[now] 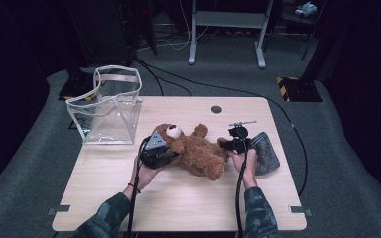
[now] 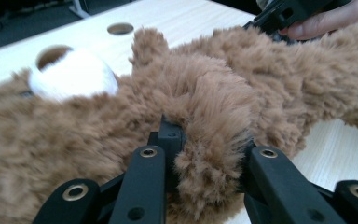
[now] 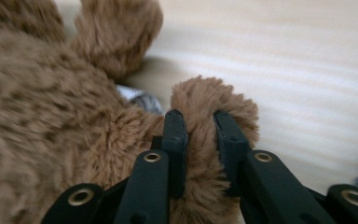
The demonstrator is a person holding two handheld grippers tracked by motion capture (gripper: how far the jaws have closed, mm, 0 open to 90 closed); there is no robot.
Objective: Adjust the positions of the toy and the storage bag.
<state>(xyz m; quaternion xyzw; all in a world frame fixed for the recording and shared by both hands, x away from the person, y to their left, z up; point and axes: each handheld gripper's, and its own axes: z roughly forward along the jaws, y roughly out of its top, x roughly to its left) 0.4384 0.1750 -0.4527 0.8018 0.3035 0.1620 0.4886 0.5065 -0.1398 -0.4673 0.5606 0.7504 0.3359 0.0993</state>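
Teddy bear (image 1: 193, 148) of shaggy brown plush lies on its back near the middle of the wooden table (image 1: 178, 198), its head with the white muzzle towards nine o'clock and its legs towards three o'clock. From seven o'clock the left gripper (image 1: 164, 154) reaches in beside the head; in the left gripper view (image 2: 209, 154) its jaws pinch a thick tuft of a plush limb, fur bulging out between them. From five o'clock the right gripper (image 1: 230, 144) meets the bear's leg end; in the right gripper view (image 3: 199, 135) its jaws clamp a rounded paw, drawn close together with the plush squeezed between. A clear plastic tote bag (image 1: 110, 106) stands upright near the table's ten o'clock corner, well apart from the bear. Just beyond the right gripper, at three o'clock, lies a grey felt pouch (image 1: 267, 151).
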